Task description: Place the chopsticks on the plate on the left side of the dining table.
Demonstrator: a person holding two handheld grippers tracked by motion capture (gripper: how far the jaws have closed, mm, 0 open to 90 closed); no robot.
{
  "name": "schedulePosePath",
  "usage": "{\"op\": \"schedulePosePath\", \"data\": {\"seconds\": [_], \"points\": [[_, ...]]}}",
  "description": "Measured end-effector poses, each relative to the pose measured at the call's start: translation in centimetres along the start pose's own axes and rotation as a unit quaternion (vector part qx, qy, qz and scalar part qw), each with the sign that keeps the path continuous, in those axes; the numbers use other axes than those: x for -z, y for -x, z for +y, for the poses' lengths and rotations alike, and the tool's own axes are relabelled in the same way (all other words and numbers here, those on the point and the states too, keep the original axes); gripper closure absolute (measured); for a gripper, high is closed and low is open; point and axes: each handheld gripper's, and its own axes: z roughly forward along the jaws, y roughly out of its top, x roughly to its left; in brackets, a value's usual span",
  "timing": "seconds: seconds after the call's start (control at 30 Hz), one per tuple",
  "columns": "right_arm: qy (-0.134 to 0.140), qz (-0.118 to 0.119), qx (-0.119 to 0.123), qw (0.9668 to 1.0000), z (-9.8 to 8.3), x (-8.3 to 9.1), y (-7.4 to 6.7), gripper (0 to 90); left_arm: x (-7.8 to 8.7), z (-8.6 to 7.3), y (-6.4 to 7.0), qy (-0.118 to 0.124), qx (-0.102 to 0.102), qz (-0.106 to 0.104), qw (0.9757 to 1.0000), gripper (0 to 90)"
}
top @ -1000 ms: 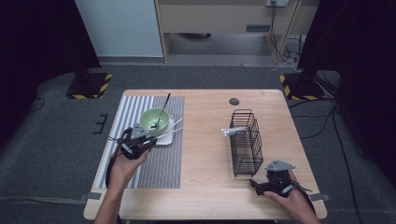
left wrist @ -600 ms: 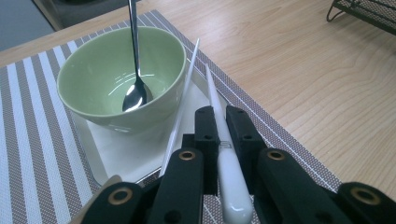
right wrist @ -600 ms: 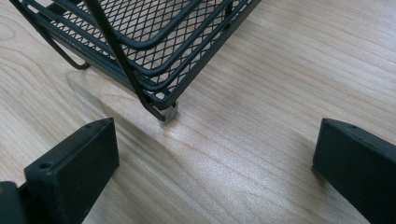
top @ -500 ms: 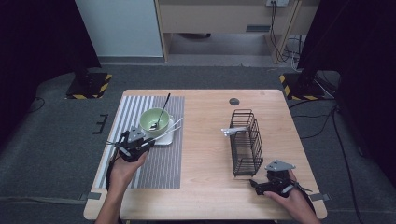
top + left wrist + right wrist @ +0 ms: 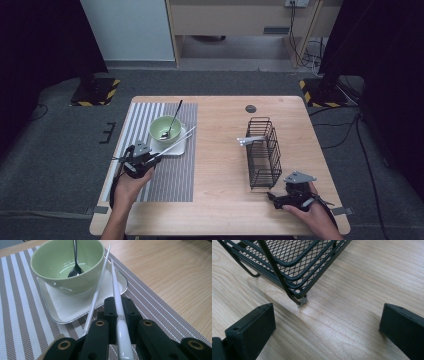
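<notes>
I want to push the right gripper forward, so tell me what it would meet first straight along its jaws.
Probably the black wire basket: its near corner foot stands just ahead of the open right gripper, over bare wooden table. Depth is hard to judge.

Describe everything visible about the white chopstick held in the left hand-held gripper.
The white chopstick is long, slim and glossy, probably plastic, with a small mark printed near its thick end. The left hand-held gripper is shut on that thick end. It tapers toward the white square plate, passing beside the green bowl. A second chopstick lies alongside on the plate's rim.
</notes>
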Motion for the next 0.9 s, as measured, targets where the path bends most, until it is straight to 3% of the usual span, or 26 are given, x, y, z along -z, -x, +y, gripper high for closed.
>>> {"op": "schedulePosePath", "data": {"seconds": [0.3, 0.9], "points": [[0.000, 0.000, 0.001, 1.0000, 0.0, 0.0, 0.0, 0.3, -0.7, -0.4, 0.5, -0.018, -0.015, 0.004, 0.9997, 82.9], [0.000, 0.000, 0.000, 1.0000, 0.0, 0.0, 0.0, 0.3, -1.9, -1.3, 0.4, -0.048, -0.019, 0.009, 0.9986, 82.8]]}}
